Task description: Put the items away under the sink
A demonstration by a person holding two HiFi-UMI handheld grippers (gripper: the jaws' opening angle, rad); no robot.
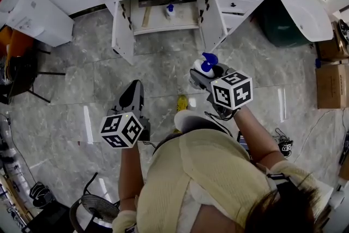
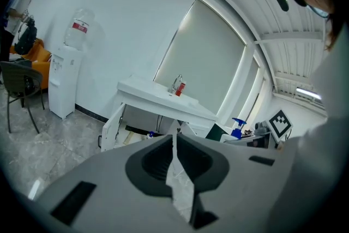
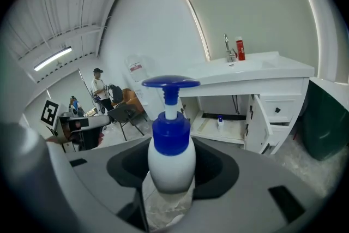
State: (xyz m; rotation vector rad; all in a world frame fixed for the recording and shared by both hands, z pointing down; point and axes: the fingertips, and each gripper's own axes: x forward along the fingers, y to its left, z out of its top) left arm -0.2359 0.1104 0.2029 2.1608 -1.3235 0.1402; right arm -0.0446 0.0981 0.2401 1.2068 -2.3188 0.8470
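The white sink cabinet (image 1: 163, 22) stands ahead with both doors swung open. On its floor sits a small white bottle with a blue cap (image 1: 169, 10) (image 3: 220, 121). My right gripper (image 1: 205, 70) (image 3: 169, 174) is shut on a white pump bottle with a blue pump head (image 1: 205, 64) (image 3: 170, 144), held upright over the tiled floor, well short of the cabinet. My left gripper (image 1: 132, 86) (image 2: 174, 142) hangs lower and to the left, its jaws closed together with nothing between them.
A white water dispenser (image 2: 62, 82) and a dark chair (image 2: 19, 82) stand left of the sink. A dark green bin (image 1: 281, 22) sits right of the cabinet, with cardboard boxes (image 1: 331, 84) further right. A tap and a red bottle (image 2: 180, 87) are on the sink top.
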